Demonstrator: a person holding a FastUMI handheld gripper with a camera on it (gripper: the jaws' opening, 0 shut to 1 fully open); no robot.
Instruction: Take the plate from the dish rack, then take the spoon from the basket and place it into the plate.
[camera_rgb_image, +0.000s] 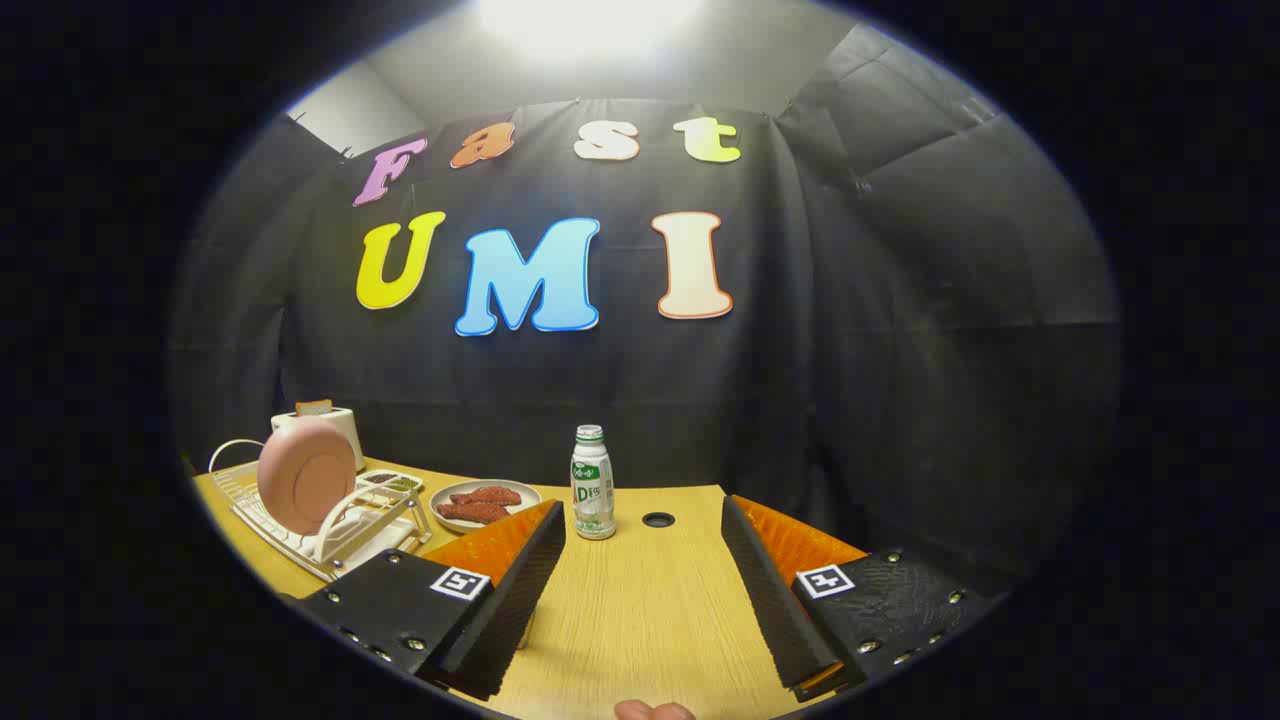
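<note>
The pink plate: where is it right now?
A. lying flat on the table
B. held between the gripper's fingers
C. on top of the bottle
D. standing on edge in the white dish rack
D: the pink plate stands on edge in the white dish rack, off beside the open gripper, whose fingers hold nothing.

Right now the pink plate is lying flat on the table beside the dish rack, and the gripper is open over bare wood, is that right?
Not quite: in the gripper view the pink plate stands upright in the dish rack, not flat on the table. The gripper is indeed open over bare wood.
</note>
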